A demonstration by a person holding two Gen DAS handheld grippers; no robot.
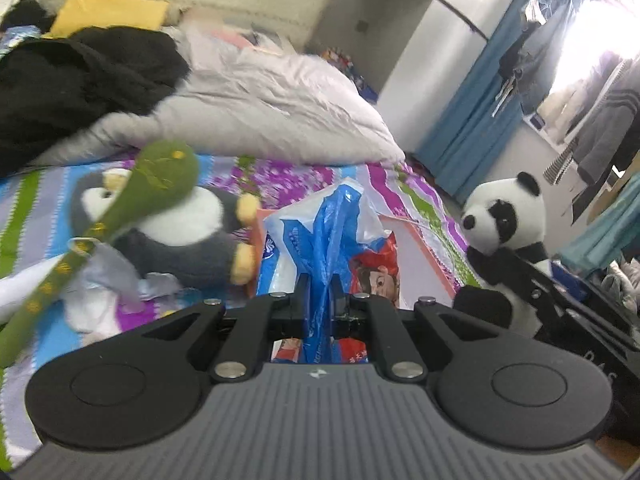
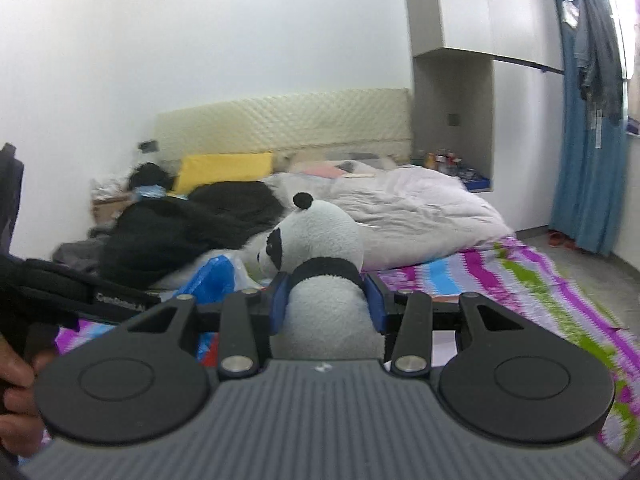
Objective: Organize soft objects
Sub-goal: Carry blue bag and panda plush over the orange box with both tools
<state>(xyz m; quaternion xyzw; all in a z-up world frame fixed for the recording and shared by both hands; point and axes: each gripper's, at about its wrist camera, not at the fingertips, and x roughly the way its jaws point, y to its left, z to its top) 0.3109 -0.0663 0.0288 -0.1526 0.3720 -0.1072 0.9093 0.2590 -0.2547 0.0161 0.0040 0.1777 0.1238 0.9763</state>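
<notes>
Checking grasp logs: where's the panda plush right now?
The panda plush is clamped in the right claw above the striped bedsheet; the left wrist view shows it far right, beside the blue plastic bag.

The left gripper is sitting at the near edge of the bed, its fingers pinching a plastic bag that is rising just ahead. A penguin toy is lying left of the bag, with a long stuffed toy crossing in front of it. The panda toy is sitting between the right gripper fingers, right of the bag. A duvet is lying behind, a pile of clothes to its left.
</notes>
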